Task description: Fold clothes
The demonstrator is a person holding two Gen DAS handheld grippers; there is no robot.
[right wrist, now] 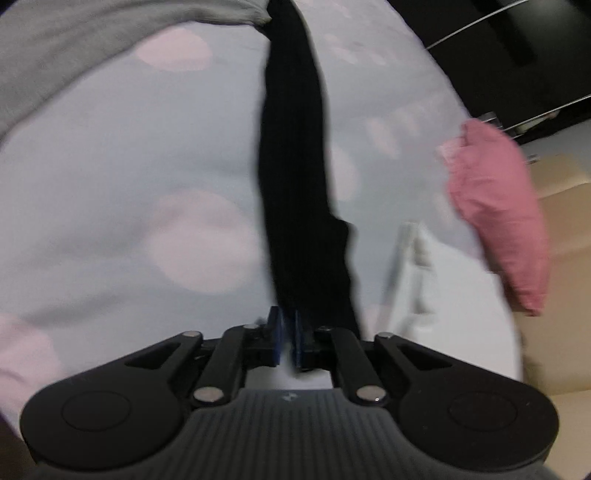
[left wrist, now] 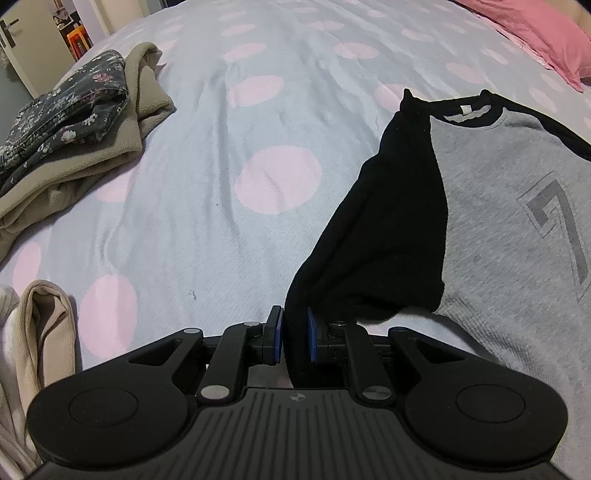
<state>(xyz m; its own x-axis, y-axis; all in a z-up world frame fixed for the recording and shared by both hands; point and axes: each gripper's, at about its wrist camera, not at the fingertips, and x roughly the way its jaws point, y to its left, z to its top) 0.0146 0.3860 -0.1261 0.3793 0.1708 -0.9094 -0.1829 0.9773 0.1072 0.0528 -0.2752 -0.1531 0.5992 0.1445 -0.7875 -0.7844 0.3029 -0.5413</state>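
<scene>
Polka-dot bedspread (left wrist: 207, 229), pink pillow (left wrist: 535, 33), open doorway (left wrist: 70, 33)

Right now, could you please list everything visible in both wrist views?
Raglan shirt: one, grey body with black sleeves, flat on the bed at right.
Folded clothes: one pile, dark floral on khaki, far left.
Beige garments: a few, near left edge.
Pillow: one, pink, far right.
Duvet: one, pale blue with pink dots, under everything.
White item: one, blurred, unidentifiable.
Left gripper: black, clamped on a black sleeve.
Right gripper: black, other sleeve at its tips, grip unclear.
</scene>
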